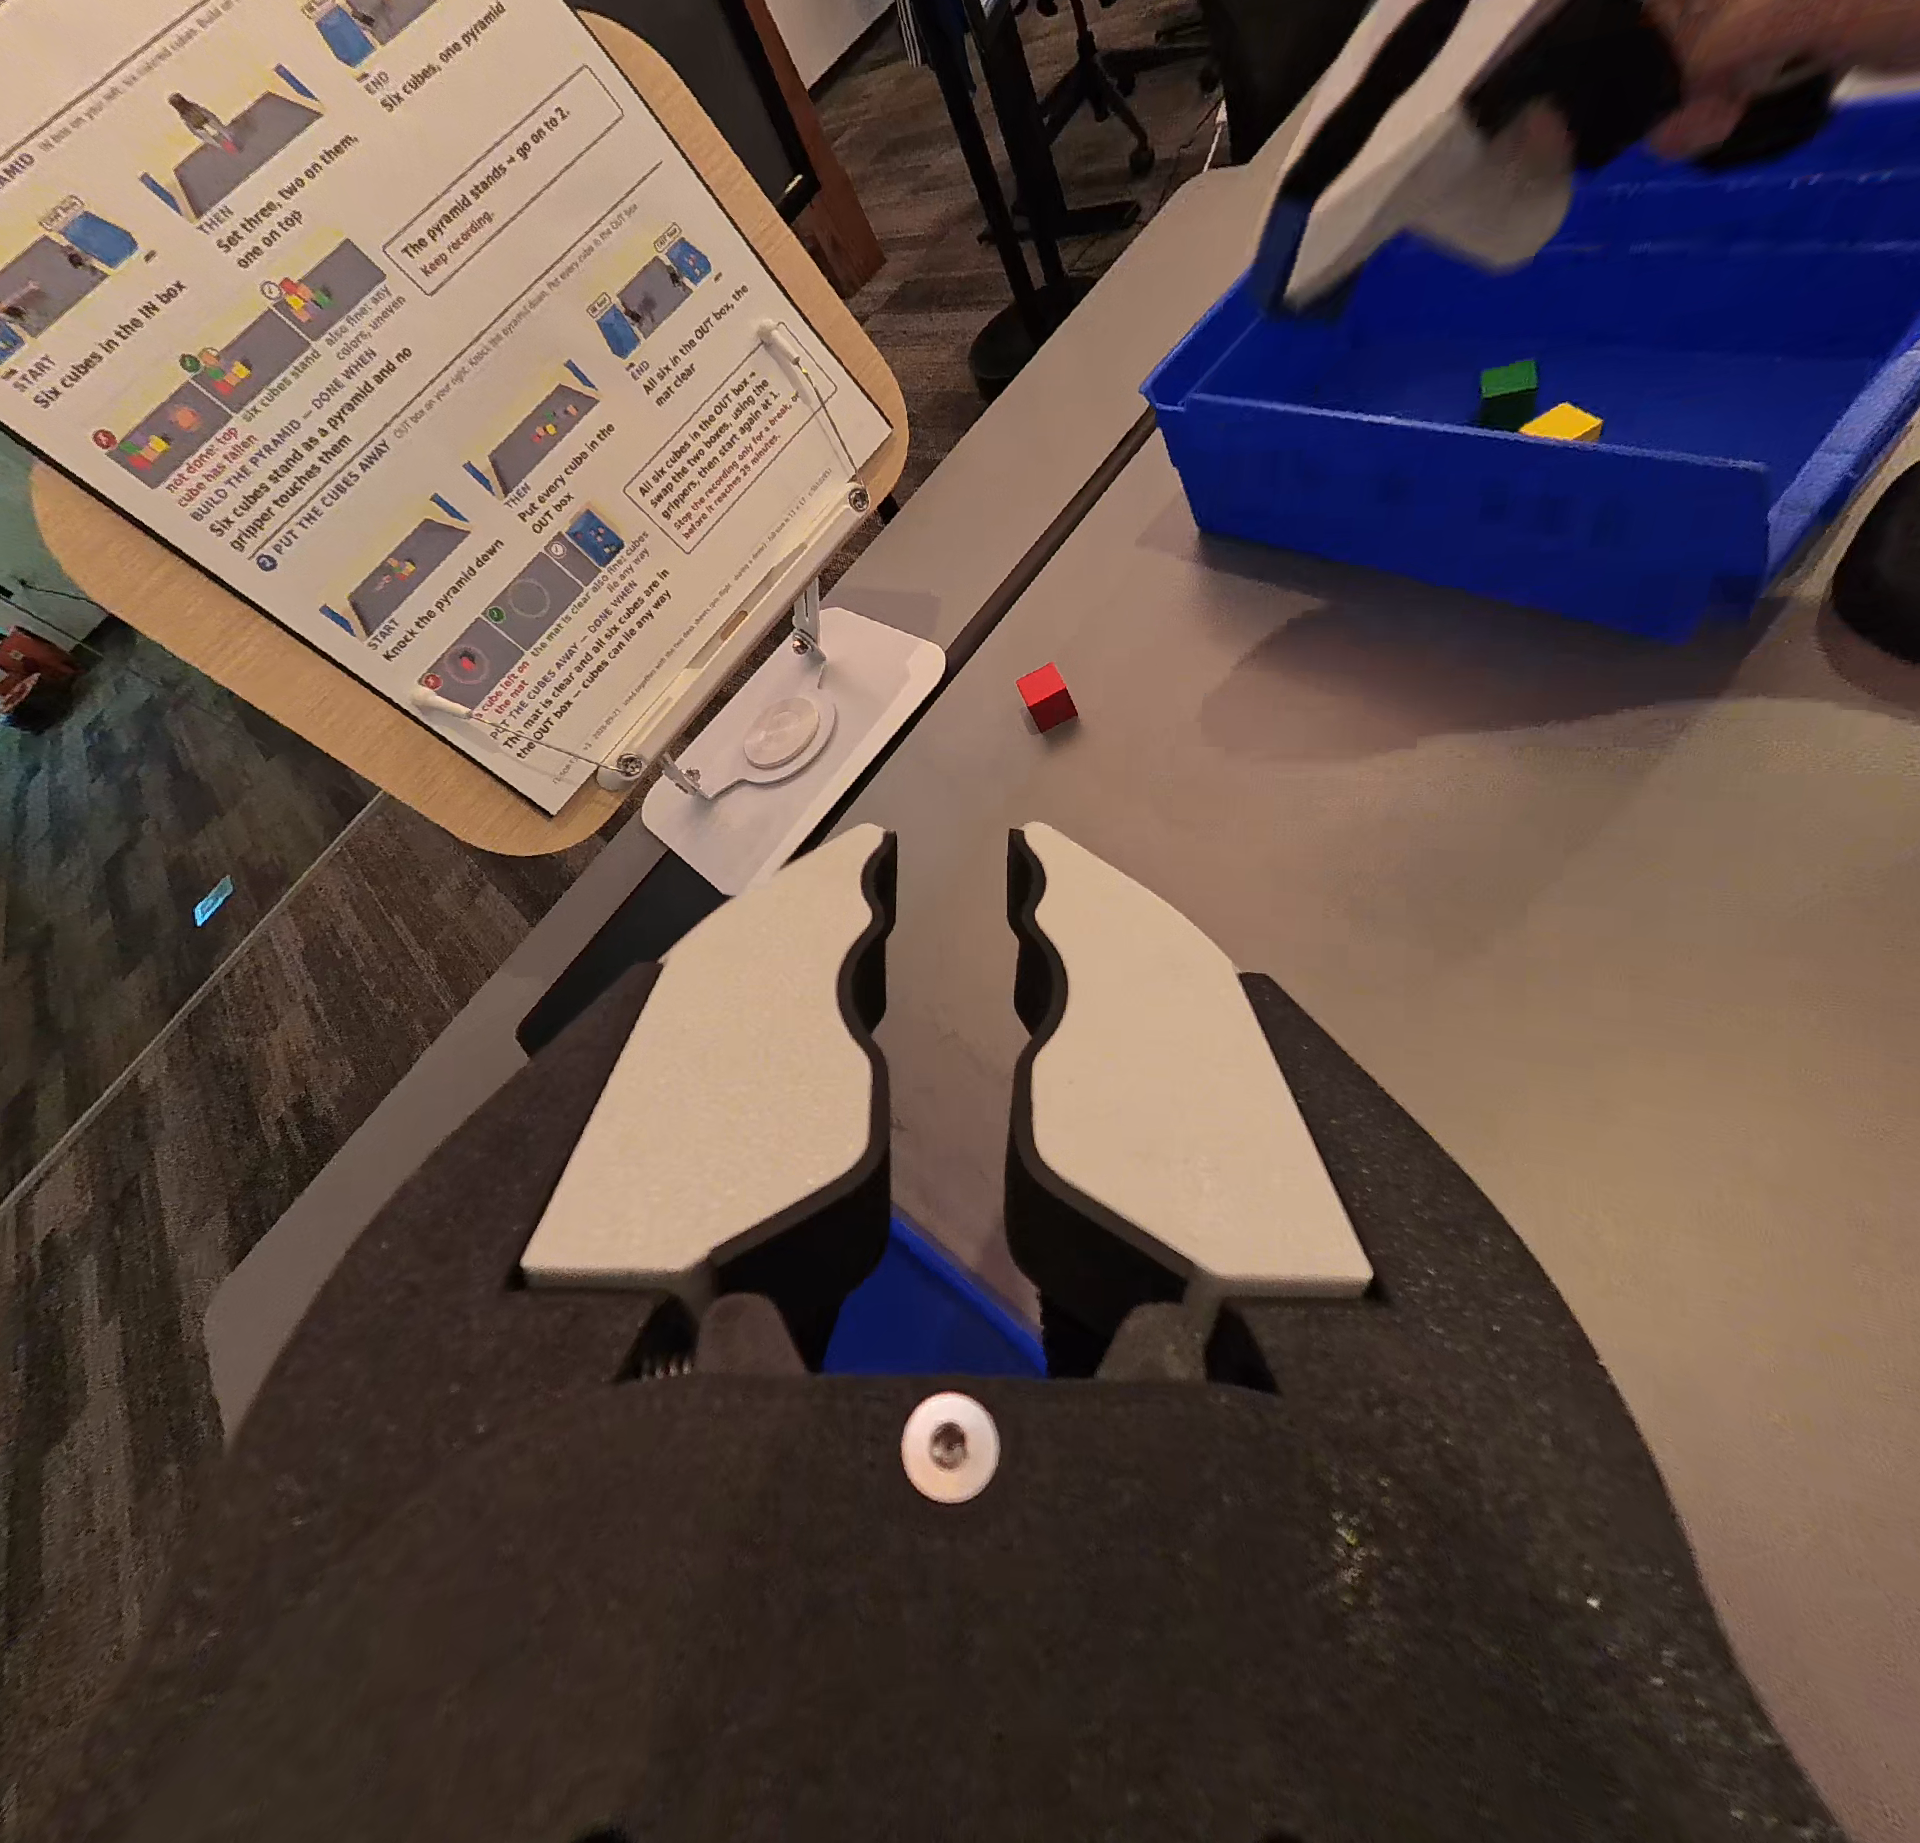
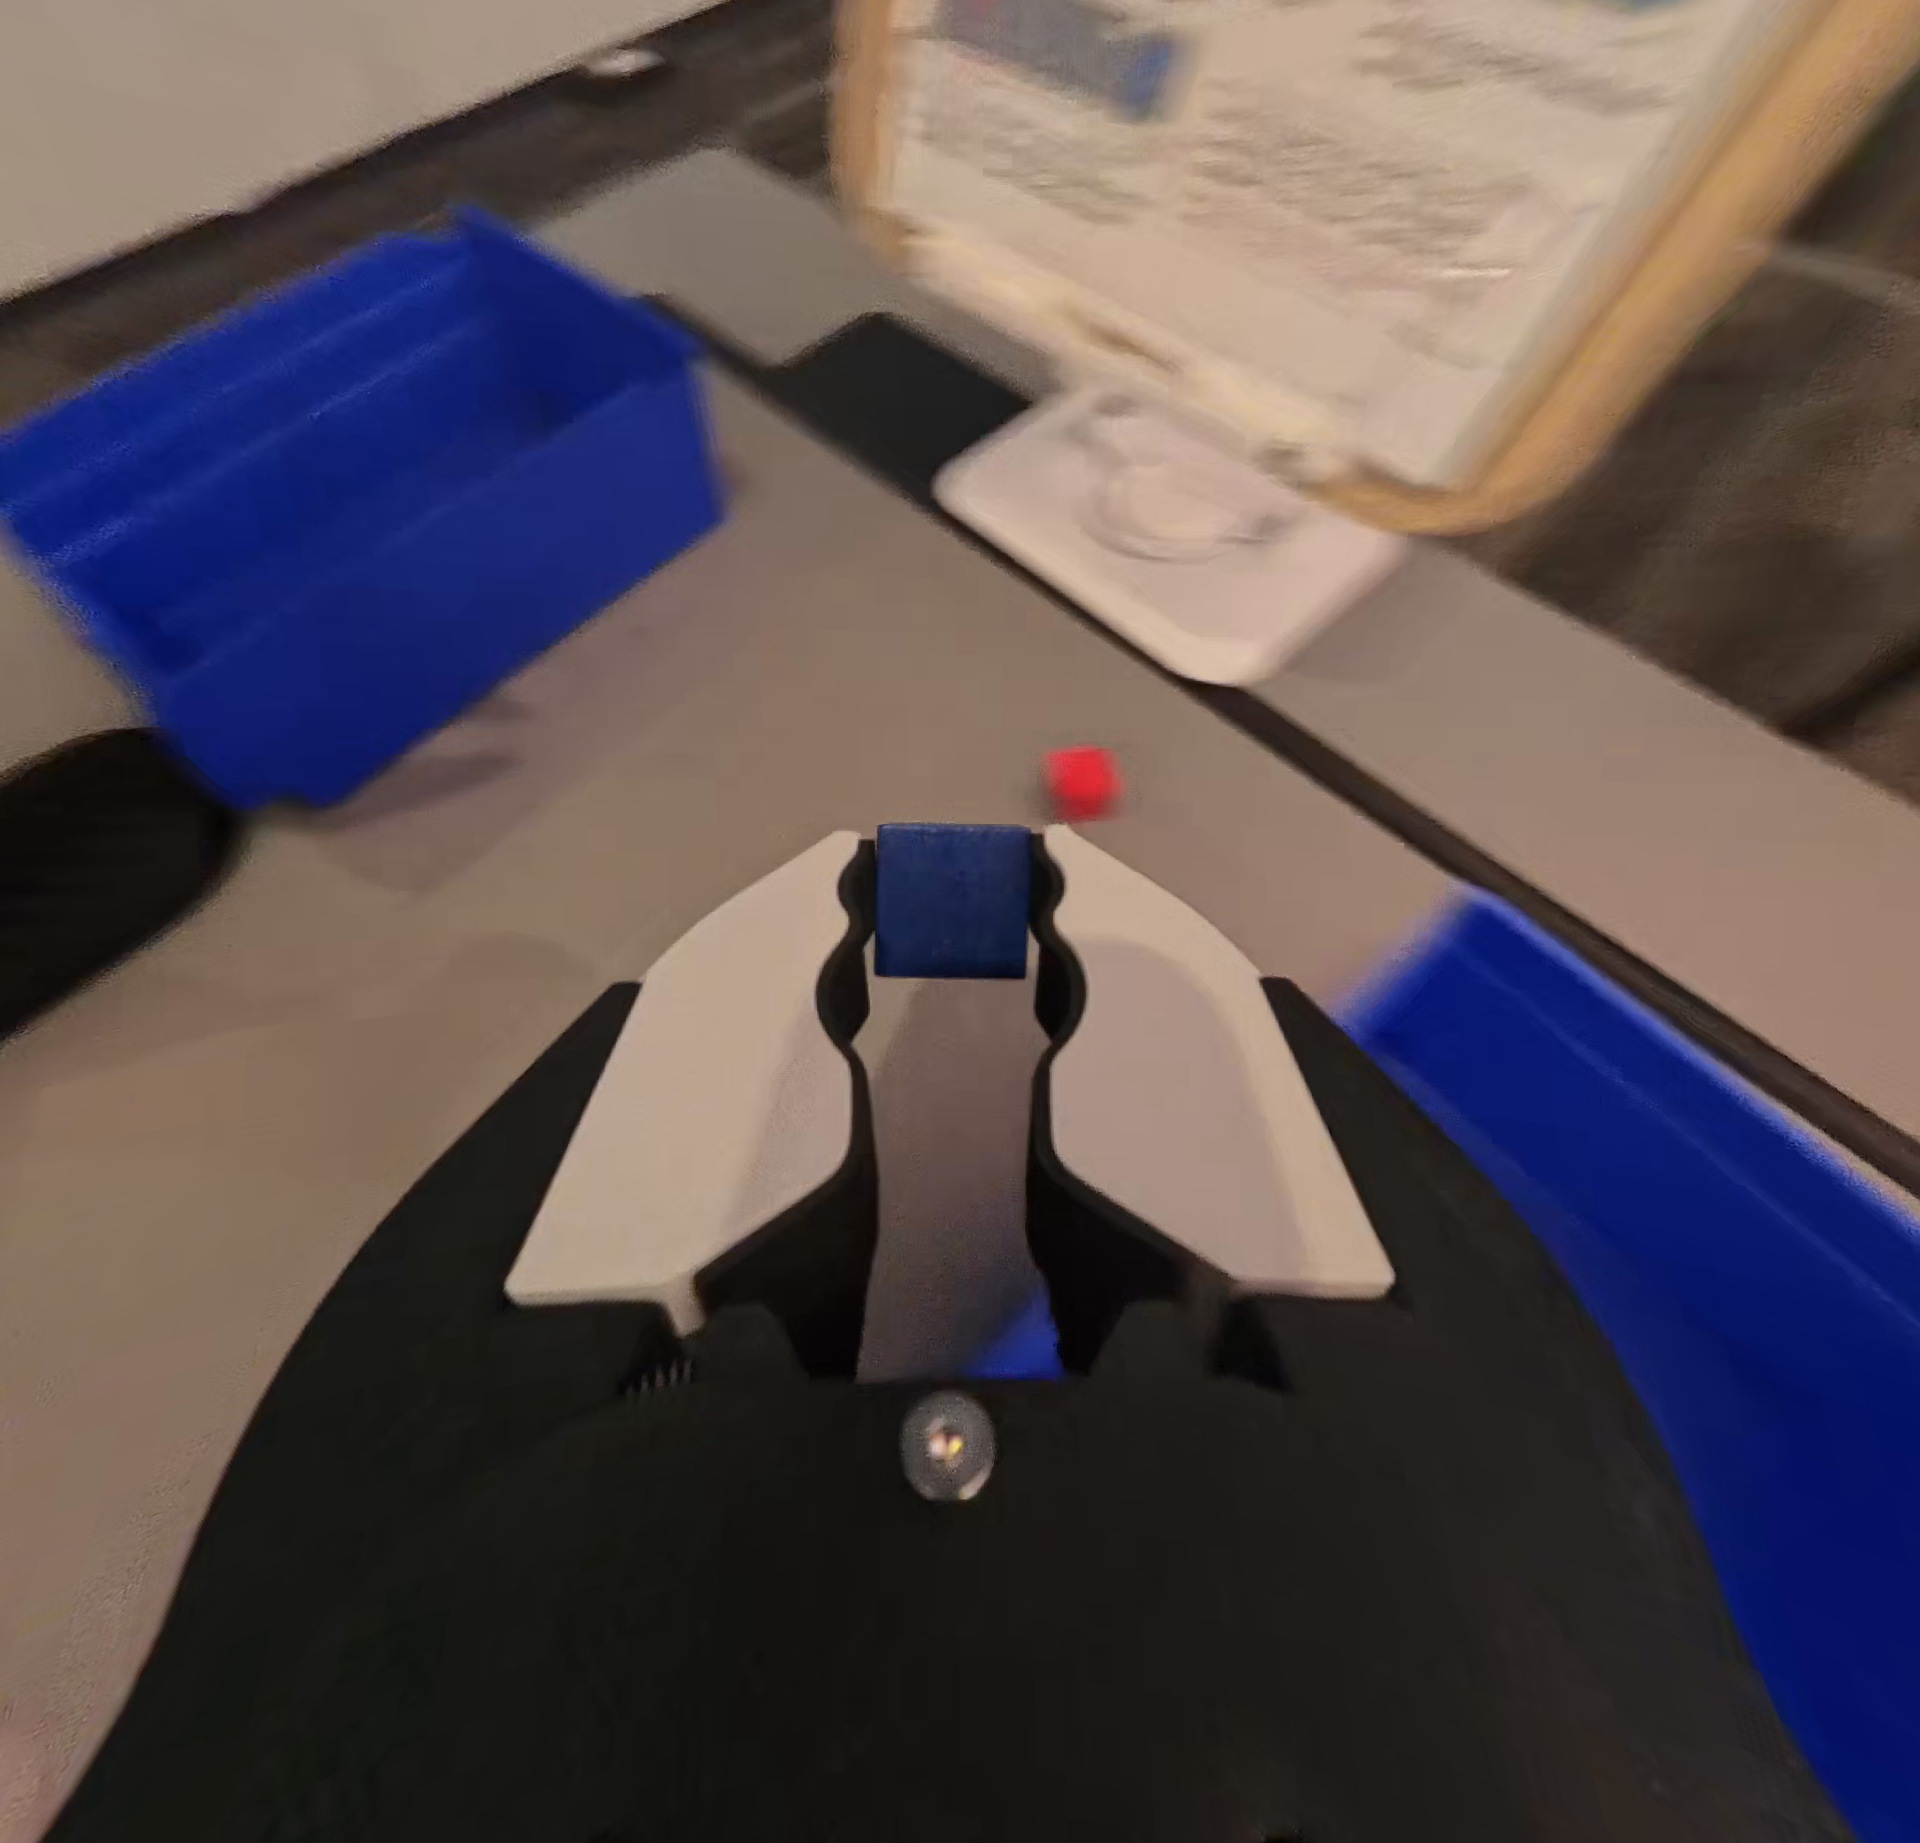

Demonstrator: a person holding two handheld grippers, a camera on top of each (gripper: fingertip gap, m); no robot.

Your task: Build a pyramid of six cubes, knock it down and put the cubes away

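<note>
My right gripper point(image 2: 954, 837) is shut on a blue cube point(image 2: 954, 900) held at its fingertips above the grey table point(image 2: 623, 962). It also shows, blurred, in the left wrist view point(image 1: 1351, 235) over the far end of a blue bin point(image 1: 1455, 505). That bin holds a green cube point(image 1: 1509, 393) and a yellow cube point(image 1: 1562, 424). A red cube point(image 1: 1046, 697) lies alone on the table point(image 1: 1455, 962) ahead of my left gripper point(image 1: 951, 843), which is open with a narrow gap and empty. The red cube point(image 2: 1084, 780) lies just beyond the blue cube in the right wrist view.
An instruction board point(image 1: 416, 339) on a white stand point(image 1: 790, 733) stands at the table's far edge. A second blue bin point(image 2: 364, 505) sits at the left, and a bin wall point(image 2: 1662, 1222) is close on the right. A black object point(image 2: 94, 858) lies beside the left bin. The tips of one gripper are about 25 cm away from the tips of the other.
</note>
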